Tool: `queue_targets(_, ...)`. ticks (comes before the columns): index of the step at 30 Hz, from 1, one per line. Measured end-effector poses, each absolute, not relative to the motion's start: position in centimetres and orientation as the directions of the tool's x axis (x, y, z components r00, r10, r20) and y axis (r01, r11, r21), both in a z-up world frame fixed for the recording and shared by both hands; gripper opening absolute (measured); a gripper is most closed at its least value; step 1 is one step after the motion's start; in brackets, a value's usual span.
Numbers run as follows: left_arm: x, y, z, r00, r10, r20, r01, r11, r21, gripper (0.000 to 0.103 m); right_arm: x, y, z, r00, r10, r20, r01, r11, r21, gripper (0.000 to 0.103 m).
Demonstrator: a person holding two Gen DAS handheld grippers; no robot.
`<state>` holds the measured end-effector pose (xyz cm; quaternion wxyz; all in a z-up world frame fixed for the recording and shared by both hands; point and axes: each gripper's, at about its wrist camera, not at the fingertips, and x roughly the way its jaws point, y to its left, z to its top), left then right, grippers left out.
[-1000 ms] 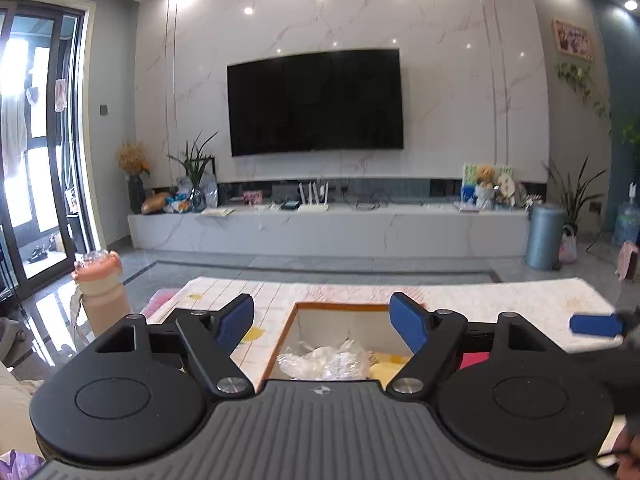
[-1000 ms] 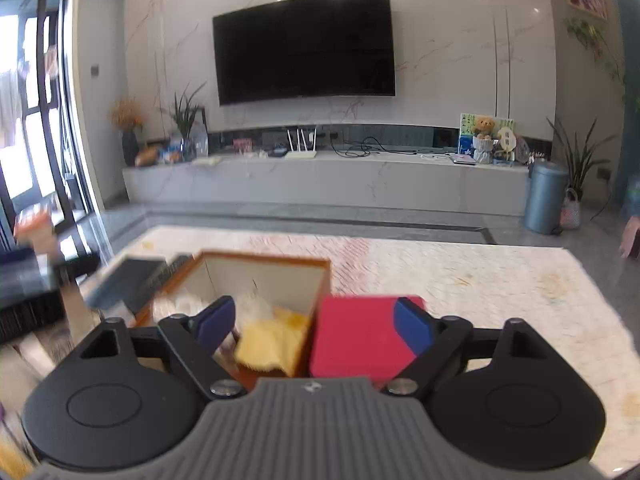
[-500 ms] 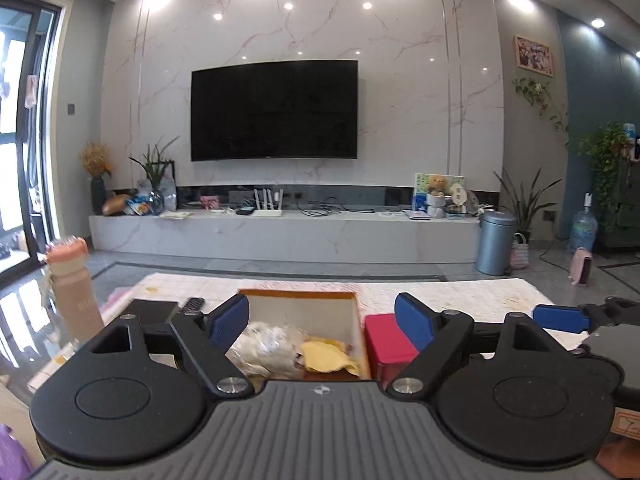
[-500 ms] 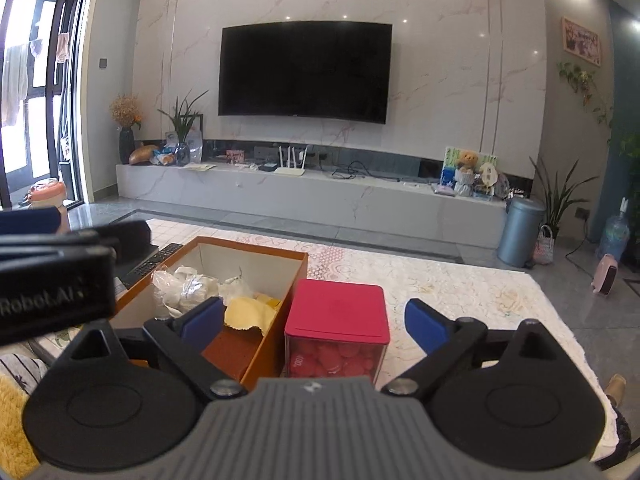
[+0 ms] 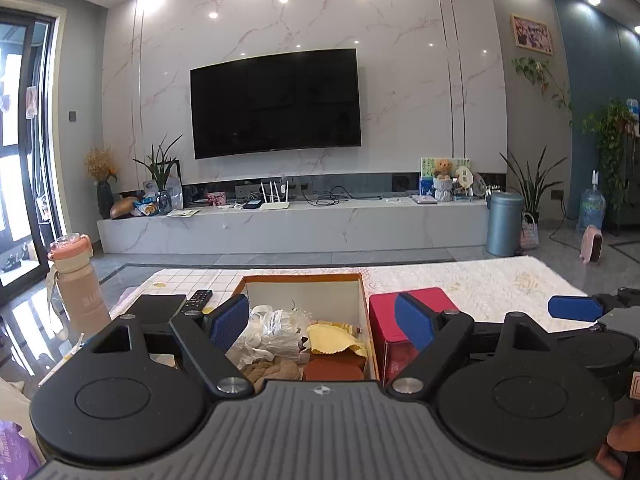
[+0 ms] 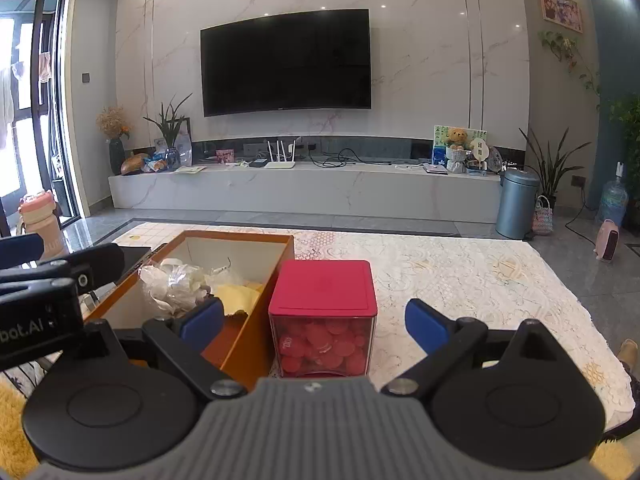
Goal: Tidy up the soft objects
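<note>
Both pairs of blue-padded fingers stand spread about as wide as they go, with nothing clamped: the left gripper [image 5: 322, 320] frames the open orange cardboard box [image 5: 304, 280] from its near end, and the right gripper [image 6: 314, 322] frames the clear square jar with a red lid [image 6: 323, 312], which stands touching the box's right wall. Neither set of pads presses on anything. Inside the box lie the soft things to be sorted: a crumpled clear plastic bag [image 5: 270, 330] toward its left wall, a pale yellow cloth [image 5: 332, 338] toward its right wall, and a tan knitted piece [image 5: 272, 370] at its near end, partly hidden behind the left gripper's body. Left of the box, on the white patterned tablecloth [image 6: 460, 280], rest a black remote control [image 5: 199, 298] and a flat black slab, with a pink drinking bottle [image 5: 74, 280] farther left. The likely trouble is crowding: the bag and cloth overlap, so a pinch on one could drag the other out, and thin plastic may slip from the pads. With the two grippers close together over the box, a reach from the right could also knock the jar or collide with the left one.
</note>
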<state>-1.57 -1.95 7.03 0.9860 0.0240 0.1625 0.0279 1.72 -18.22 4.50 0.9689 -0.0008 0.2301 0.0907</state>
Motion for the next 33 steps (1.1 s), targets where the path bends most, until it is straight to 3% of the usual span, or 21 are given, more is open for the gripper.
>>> queue_targets(33,-1.82,-1.87,6.28,0.937,0.063,-0.344,-0.045,0.997,0.059,0.097,1.71,-17.73,4.02,0.858,0.195,-0.476,-0.215,0.976,0.012,0.096)
